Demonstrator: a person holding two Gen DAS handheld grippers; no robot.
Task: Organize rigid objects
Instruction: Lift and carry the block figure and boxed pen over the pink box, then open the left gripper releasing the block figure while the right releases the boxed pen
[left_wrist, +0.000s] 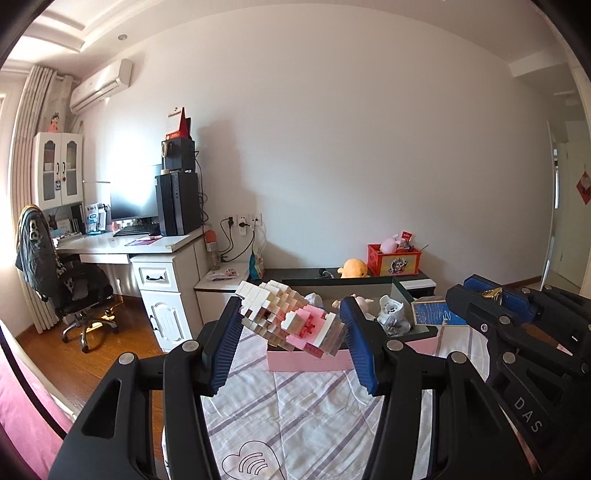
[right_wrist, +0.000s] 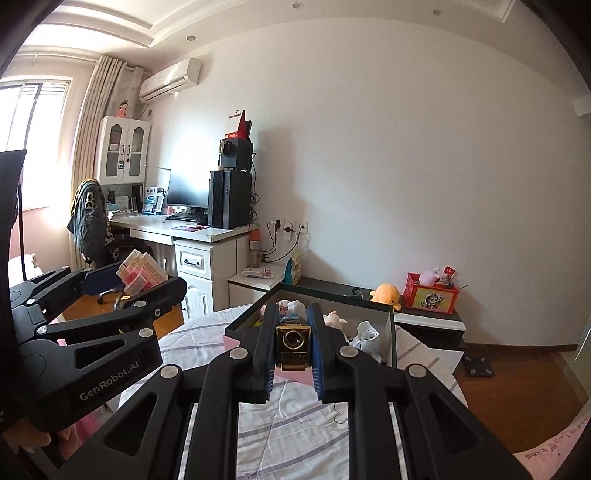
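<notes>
1. We're pinching the brick model (left_wrist: 291, 321) w/ left gripper (left_wrist: 290, 343), mid-air, just short of the box (right_wrist: 391, 332) on the bed.
2. Right gripper (right_wrist: 293, 350) is clamping the gold gadget (right_wrist: 293, 345) over the box's near edge.
3. Risk, we're guessing: squeezing too hard could be popping bricks off; a tilted release might be missing the box.

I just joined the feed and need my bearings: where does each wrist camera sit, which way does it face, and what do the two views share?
Left wrist: sits behind the left gripper, facing over the bed toward the desk wall; its fingers hold a block figure, with the right gripper at its right edge.
Right wrist: sits behind the right gripper, same heading; its fingers clamp a gold-and-black object, with the left gripper on its left.
Shared: open box of small toys on the striped bedsheet, desk, orange plush, red box.
</notes>
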